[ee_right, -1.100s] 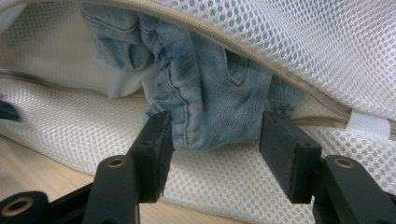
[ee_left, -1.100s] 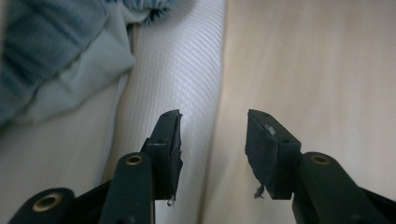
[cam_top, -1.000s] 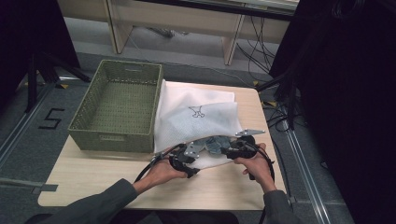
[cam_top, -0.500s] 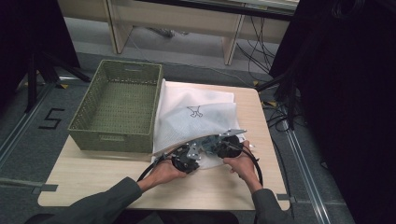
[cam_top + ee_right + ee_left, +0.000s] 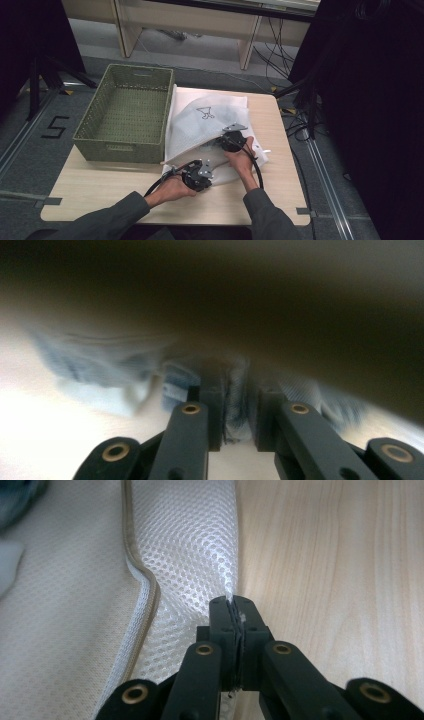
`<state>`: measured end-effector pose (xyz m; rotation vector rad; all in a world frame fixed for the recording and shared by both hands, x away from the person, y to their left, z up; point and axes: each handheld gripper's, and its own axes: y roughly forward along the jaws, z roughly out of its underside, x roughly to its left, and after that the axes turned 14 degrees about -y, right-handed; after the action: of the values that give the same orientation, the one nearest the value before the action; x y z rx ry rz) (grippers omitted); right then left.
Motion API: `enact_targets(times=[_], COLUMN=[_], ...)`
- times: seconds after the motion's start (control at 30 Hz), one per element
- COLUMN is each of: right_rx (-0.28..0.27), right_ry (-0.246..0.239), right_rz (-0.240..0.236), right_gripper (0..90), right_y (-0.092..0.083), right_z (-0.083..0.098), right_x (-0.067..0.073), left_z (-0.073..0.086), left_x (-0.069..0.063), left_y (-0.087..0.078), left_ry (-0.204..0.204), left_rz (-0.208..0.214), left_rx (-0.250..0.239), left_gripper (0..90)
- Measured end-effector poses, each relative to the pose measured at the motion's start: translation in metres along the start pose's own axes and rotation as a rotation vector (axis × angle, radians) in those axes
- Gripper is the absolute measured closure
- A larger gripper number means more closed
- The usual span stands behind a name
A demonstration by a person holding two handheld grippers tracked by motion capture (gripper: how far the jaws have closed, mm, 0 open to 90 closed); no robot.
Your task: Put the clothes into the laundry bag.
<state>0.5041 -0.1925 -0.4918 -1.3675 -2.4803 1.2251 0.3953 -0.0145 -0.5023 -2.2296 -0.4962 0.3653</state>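
Observation:
A white mesh laundry bag (image 5: 200, 122) lies on the wooden table (image 5: 100, 187), its open mouth toward the person. My left gripper (image 5: 210, 169) sits at the bag's near edge and is shut on a fold of the mesh (image 5: 185, 545), with its tips (image 5: 234, 602) pinched tight on the fabric. My right gripper (image 5: 220, 145) reaches into the bag's mouth under the lifted upper layer. Its jaws (image 5: 235, 390) have just been closing and now press on a blurred blue cloth (image 5: 237, 405) inside the bag. The dark mesh overhead hides the rest of the inside.
A green woven basket (image 5: 125, 147) stands left of the bag, touching its edge; nothing shows inside it. Bare tabletop lies in front of the hands and to the left. Beyond the table are a shelf unit's legs and cables on the floor.
My right gripper has moved left and away from the person, into the bag's mouth. The left hand has stayed by the bag's near edge.

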Motion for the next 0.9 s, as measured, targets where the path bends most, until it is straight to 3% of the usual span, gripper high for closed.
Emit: enact_targets(times=[0.03, 0.07, 0.1, 0.13, 0.17, 0.23, 0.3, 0.33, 0.4, 0.43, 0.5, 0.53, 0.57, 0.67, 0.7, 0.73, 0.77, 0.8, 0.87, 0.9], right_rx=[0.001, 0.016, 0.022, 0.019, 0.024, 0.013, -0.066, -0.084, -0.136, -0.127, -0.106, -0.09, -0.071, -0.045, -0.025, -0.04, -0.031, -0.023, -0.027, -0.035], right_ry=[0.038, 0.096, 0.116, 0.111, 0.141, 0.151, 0.111, 0.145, 0.162, 0.184, 0.152, 0.125, 0.146, 0.111, 0.139, 0.112, 0.128, 0.114, 0.148, 0.175], right_rz=[-0.013, -0.05, -0.081, -0.104, -0.133, -0.15, -0.146, -0.177, -0.233, -0.27, -0.295, -0.304, -0.293, -0.26, -0.245, -0.182, -0.151, -0.131, -0.086, -0.083], right_gripper=[77.2, 74.8, 71.6, 65.9, 61.4, 57.1, 56.8, 56.4, 56.6, 56.9, 58.6, 60.5, 64.1, 73.2, 76.5, 79.7, 81.7, 83.3, 83.4, 83.5], right_y=[-0.003, -0.007, -0.01, -0.015, -0.023, -0.038, -0.052, -0.064, -0.074, -0.077, -0.07, -0.062, -0.055, -0.031, -0.026, -0.015, -0.007, -0.001, 0.012, 0.015], right_z=[0.005, 0.007, 0.008, 0.01, 0.009, 0.007, 0.005, 0.0, -0.003, -0.004, -0.005, -0.005, -0.007, -0.011, -0.013, -0.012, -0.012, -0.01, -0.008, -0.009], right_x=[-0.008, -0.01, -0.012, -0.014, -0.012, -0.009, -0.011, -0.009, -0.001, 0.006, 0.016, 0.019, 0.026, 0.025, 0.025, 0.022, 0.02, 0.016, 0.006, 0.001], left_z=[0.001, 0.0, 0.0, 0.0, 0.0, 0.001, 0.001, 0.0, 0.001, 0.001, 0.001, 0.0, 0.0, 0.0, 0.0, 0.001, 0.001, 0.002, 0.001, 0.002], left_x=[-0.001, 0.0, 0.002, 0.001, 0.0, -0.001, -0.002, -0.001, -0.001, -0.001, -0.002, 0.0, 0.0, -0.001, -0.001, -0.002, -0.002, -0.002, -0.001, -0.002], left_y=[0.001, 0.0, -0.001, -0.001, 0.0, -0.001, 0.0, -0.001, 0.0, -0.001, 0.001, -0.001, -0.001, -0.001, -0.001, -0.001, -0.001, 0.0, -0.002, 0.0], left_ry=[-0.03, -0.016, 0.002, 0.001, -0.009, -0.017, -0.039, -0.014, -0.024, -0.019, -0.04, -0.002, 0.002, 0.004, 0.005, -0.013, -0.016, -0.026, 0.006, -0.02], left_rz=[0.007, 0.012, 0.009, 0.004, 0.011, 0.006, 0.01, 0.006, 0.008, 0.008, 0.012, 0.004, 0.004, 0.009, 0.012, 0.017, 0.017, 0.02, 0.014, 0.02], left_rx=[-0.013, -0.008, 0.004, 0.001, -0.005, -0.002, -0.021, 0.001, -0.009, -0.005, -0.019, 0.007, 0.01, 0.011, 0.012, -0.002, -0.007, -0.018, 0.009, -0.018], left_gripper=[87.2, 87.0, 86.7, 86.5, 86.3, 85.4, 85.1, 85.0, 85.0, 84.9, 85.0, 85.1, 85.3, 86.4, 86.6, 86.8, 86.9, 86.9, 86.9, 86.9])
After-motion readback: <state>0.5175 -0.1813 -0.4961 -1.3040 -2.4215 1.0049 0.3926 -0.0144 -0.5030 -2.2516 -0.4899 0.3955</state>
